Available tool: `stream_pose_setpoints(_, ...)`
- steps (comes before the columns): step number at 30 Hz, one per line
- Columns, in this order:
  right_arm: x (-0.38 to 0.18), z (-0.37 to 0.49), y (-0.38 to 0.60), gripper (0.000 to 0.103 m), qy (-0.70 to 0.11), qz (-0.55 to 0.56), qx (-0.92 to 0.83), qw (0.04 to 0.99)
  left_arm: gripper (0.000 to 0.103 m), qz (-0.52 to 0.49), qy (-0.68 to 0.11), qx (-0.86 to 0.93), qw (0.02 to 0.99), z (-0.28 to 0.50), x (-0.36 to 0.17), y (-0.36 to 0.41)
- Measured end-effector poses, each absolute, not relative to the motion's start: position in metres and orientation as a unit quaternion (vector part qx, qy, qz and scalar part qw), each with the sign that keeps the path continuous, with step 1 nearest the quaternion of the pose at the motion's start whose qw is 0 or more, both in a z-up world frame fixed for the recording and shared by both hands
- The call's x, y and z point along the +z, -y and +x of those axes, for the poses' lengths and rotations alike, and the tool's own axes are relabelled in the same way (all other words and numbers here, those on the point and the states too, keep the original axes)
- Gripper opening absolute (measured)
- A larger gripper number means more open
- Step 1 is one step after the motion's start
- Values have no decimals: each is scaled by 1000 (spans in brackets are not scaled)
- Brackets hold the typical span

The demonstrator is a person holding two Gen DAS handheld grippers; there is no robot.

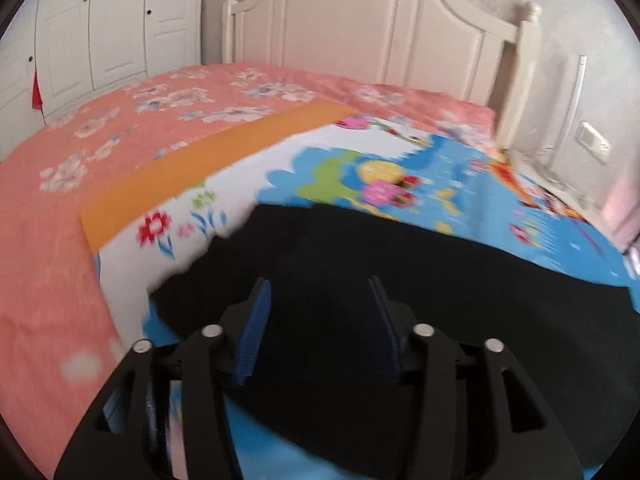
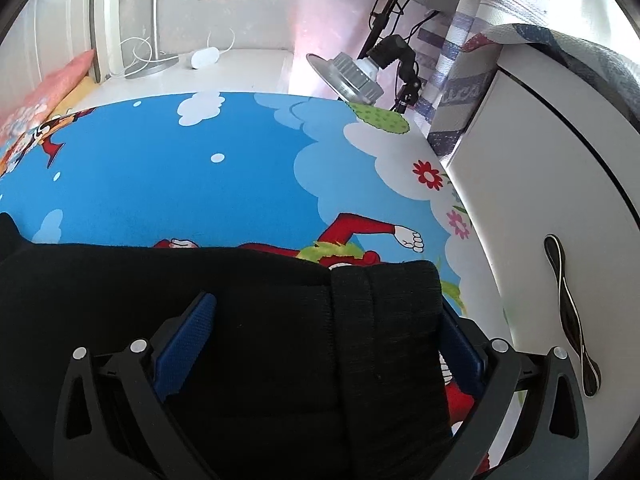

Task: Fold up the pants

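1. My left gripper is spread, gripping nothing, over the black pants on the cartoon sheet.
2. Pants: soft, limp knit, light; I'd pinch edges.
3. My right gripper is released, straddling the ribbed waistband.

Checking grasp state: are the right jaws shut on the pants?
No, the right gripper stands wide open, with the black pants lying between its blue pads.

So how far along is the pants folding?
Early on. The black pants lie spread on the cartoon sheet, no finished fold visible. Both tools, left and right, hang open over the fabric, gripping nothing. The grasping and folding remain.
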State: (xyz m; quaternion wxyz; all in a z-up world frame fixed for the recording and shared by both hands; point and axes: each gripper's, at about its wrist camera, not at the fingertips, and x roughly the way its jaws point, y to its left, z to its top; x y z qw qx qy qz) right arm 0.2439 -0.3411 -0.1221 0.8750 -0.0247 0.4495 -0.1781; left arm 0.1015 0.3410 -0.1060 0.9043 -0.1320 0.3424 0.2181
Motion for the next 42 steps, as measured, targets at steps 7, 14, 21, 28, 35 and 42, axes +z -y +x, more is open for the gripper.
stream_pose_setpoints(7,-69,226,283,97,-328,-122,-264,899,51,-109,-376,186,901,86,-137,-288)
stream_pose_setpoints(14,-42,215,46,95,-292,-201,82,932,52,-117,-380,200,896,80,-138,-286)
stream_pose_setpoints(21,-92,214,-99,95,-356,-166,249,885,53,-119,-382,204,893,76,-138,-287)
stream_pose_setpoints(28,-137,232,-121,95,-420,-163,225,864,57,-125,-379,203,894,76,-139,-289)
stream_pose_setpoints(35,-145,236,-119,98,-432,-163,215,860,56,-212,-337,233,887,51,-130,-331)
stream_pose_setpoints(42,-145,234,-121,98,-424,-171,210,864,54,-383,-267,262,845,-5,-133,-429)
